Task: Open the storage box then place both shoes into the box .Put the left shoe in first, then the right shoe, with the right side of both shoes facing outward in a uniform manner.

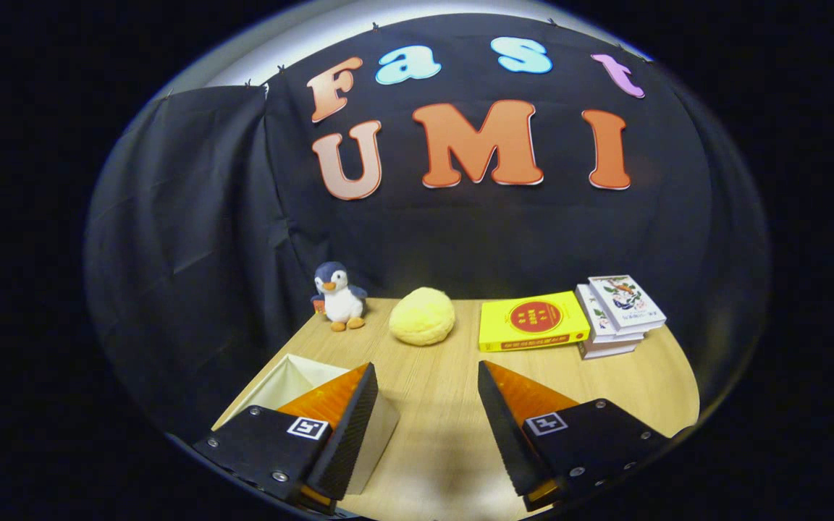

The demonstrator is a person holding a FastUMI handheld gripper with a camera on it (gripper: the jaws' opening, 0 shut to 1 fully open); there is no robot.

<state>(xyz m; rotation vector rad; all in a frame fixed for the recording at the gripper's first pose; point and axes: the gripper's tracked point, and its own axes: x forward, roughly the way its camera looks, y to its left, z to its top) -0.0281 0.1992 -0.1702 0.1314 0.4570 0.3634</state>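
Note:
My gripper (428, 376) is open, its two fingers spread wide above the wooden table (446, 427) with nothing between them. A pale cream storage box (294, 380) lies on the table under and behind the left finger. I see its open-looking inner walls, and the finger hides part of it. I cannot tell whether a lid is on it.
Along the back of the table, beyond the fingers, stand a penguin plush (339, 295), a yellow fluffy ball (423, 316), a yellow book (533, 321) and a stack of white books (618, 312). Black cloth walls close the booth behind and to the left.

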